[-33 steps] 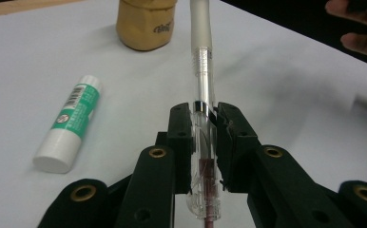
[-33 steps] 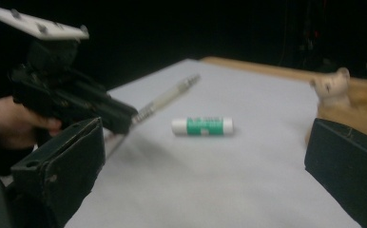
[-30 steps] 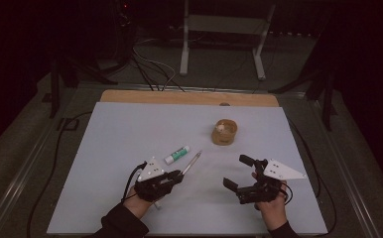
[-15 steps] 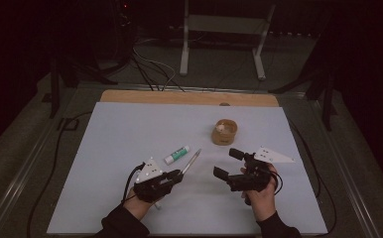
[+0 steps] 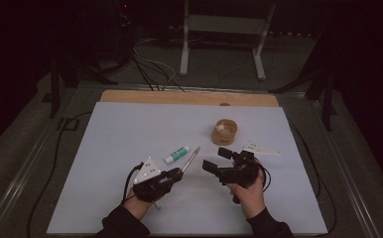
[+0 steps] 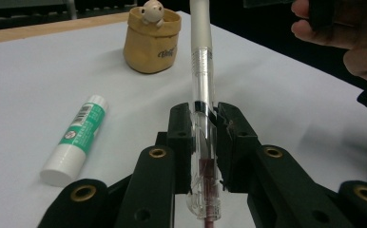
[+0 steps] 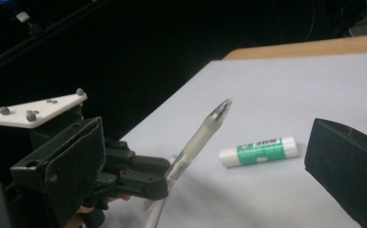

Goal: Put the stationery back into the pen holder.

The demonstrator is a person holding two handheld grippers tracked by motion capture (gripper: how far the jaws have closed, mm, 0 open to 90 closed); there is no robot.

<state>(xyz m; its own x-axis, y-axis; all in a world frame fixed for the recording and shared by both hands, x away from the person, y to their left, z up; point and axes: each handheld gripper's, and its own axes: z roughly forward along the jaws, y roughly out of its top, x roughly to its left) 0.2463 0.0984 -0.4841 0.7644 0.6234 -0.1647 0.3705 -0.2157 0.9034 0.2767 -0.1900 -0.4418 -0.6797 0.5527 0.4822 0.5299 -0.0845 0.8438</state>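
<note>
The left gripper (image 6: 204,142) pinches the pen (image 6: 202,61) mid-barrel, its capped end raised toward the far right; the right gripper (image 5: 219,159) hangs spread just right of it; the pen looks light, stiff, slick (clear plastic), so the frosted cap seems the likeliest hold.

Pen (image 6: 204,90) — clear barrel with dark red ink at its lower end, frosted whitish cap. It runs straight up the centre of the left gripper view, pinched mid-barrel; in the high view (image 5: 190,159) it sits centre frame, slanting up-right — cap end clear of the table.
</note>
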